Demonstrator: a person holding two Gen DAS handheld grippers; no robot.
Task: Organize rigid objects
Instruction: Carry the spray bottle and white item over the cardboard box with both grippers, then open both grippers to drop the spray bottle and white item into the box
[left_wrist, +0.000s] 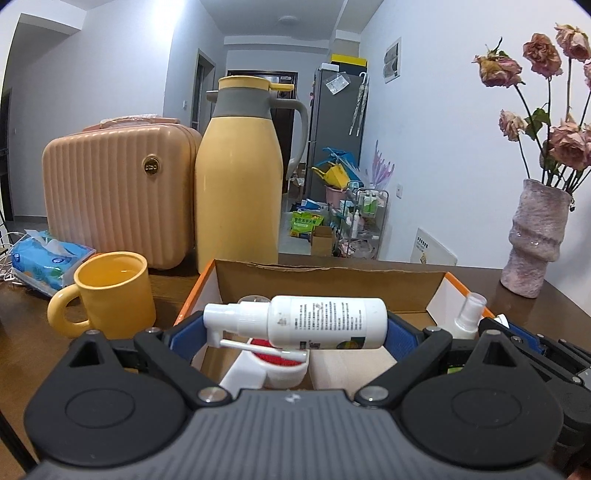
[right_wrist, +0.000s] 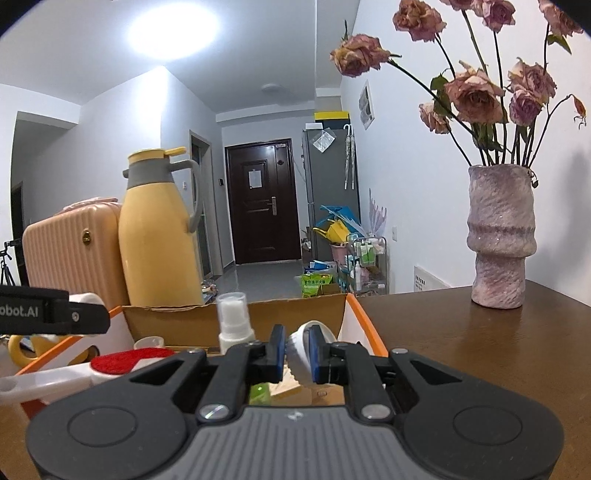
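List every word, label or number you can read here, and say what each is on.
"obot.AI": cut off at the frame edge, on the black claw arm at left in the right wrist view.
White spray bottle label: print too small to read.
Green packet on the floor: characters too blurred.
Round gold badge on the peach ribbed case: unreadable.

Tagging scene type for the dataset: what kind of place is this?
Most likely a lived-in home: a wooden table in an apartment hallway, with a dark entry door, a fridge and a vase of dried roses.
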